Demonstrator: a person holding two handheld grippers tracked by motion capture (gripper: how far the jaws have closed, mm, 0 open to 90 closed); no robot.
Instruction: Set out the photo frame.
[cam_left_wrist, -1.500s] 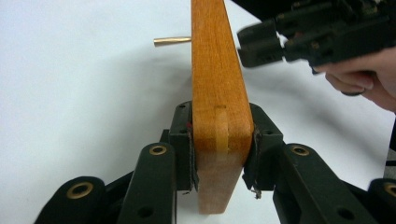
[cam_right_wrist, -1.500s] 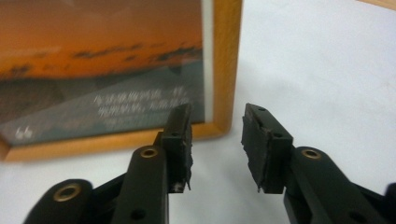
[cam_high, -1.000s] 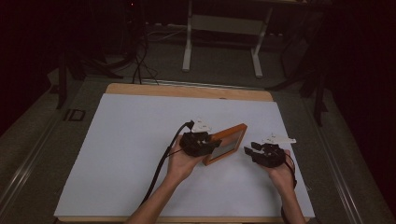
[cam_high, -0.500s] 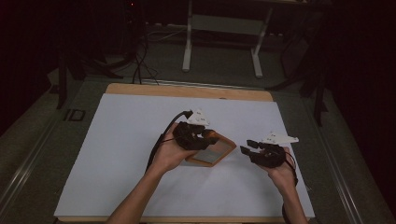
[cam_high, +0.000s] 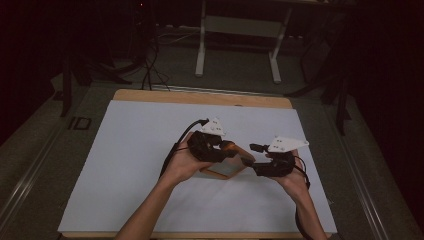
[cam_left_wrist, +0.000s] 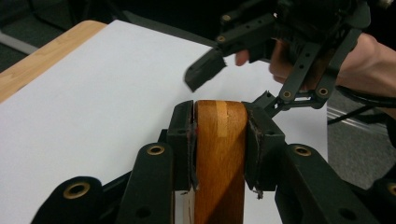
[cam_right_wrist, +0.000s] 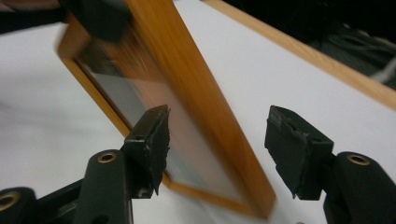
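Wooden frame (cam_left_wrist: 219, 154) in left tool (cam_left_wrist: 219, 140)

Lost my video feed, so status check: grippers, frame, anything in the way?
Left gripper shut on wooden frame, held off the white mat. Right gripper open, jaws astride the frame's side rail, not closed. Nothing in the way.

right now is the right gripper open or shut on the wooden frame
Open: the right gripper has its jaws spread either side of the wooden frame edge, with gaps showing. The left gripper clamps it.
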